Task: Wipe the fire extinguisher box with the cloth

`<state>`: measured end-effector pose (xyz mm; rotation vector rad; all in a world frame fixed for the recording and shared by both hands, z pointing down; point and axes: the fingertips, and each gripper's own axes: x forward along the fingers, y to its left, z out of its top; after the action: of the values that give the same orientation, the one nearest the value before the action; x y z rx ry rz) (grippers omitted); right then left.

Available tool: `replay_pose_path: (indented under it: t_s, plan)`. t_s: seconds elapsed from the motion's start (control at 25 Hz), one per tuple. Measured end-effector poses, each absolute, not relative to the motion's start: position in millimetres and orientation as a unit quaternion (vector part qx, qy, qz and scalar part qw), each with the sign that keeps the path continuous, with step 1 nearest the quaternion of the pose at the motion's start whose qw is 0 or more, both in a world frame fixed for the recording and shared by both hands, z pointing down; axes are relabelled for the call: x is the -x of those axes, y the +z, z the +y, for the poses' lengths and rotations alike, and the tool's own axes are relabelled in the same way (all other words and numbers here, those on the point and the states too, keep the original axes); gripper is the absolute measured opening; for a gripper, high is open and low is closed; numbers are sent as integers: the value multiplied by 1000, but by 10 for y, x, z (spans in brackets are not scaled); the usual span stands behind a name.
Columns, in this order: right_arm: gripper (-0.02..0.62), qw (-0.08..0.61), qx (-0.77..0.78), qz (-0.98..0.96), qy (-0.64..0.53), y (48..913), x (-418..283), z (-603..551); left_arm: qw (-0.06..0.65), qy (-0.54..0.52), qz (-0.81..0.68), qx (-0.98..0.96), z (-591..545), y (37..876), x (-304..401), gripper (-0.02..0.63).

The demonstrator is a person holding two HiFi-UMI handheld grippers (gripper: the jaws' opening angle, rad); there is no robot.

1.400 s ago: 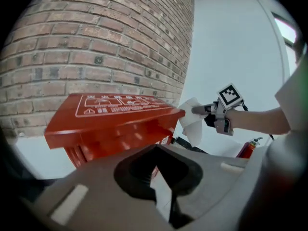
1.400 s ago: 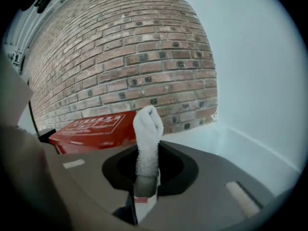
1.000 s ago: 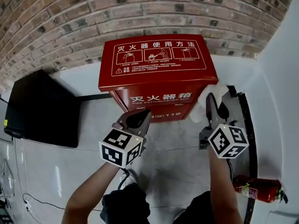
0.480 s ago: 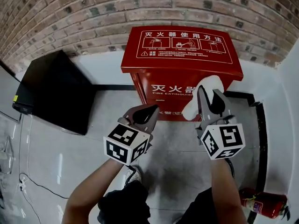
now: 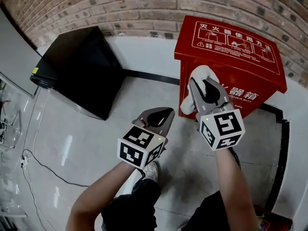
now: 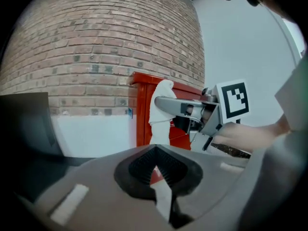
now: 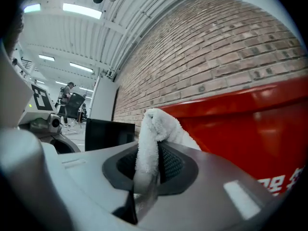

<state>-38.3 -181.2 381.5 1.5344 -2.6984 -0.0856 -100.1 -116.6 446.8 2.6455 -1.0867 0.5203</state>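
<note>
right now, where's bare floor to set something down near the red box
Free: the pale floor between the black cabinet and the fire extinguisher box. Crowded: the box's front, where the right gripper holds the cloth, and the far left with its cable.

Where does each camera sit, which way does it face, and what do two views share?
Head view: on the person's head, facing steeply down at the fire extinguisher box and black cabinet; forearms, left gripper, right gripper show.
Left gripper view: on that gripper, facing the brick wall; own jaws show.
Right gripper view: on that gripper, facing the box; jaws clamp the cloth.
Shared: head and left gripper views show the right gripper holding cloth.
</note>
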Motion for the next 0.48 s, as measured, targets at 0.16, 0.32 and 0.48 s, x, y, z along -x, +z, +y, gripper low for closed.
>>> replay_pose_path:
  t_s: [0.16, 0.32, 0.48]
  plan:
    - [78, 41, -459, -887, -21, 4084, 801, -1903, 130, 170, -402, -890, -1122, 4563, 1332, 0]
    - [77, 80, -447, -891, -18, 4499, 998, -1951, 130, 166, -413, -886, -1104, 4665, 1467, 0]
    - [77, 108, -468, -877, -18, 4795, 825, -1890, 133, 172, -405, -888, -1074, 4776, 1424, 0]
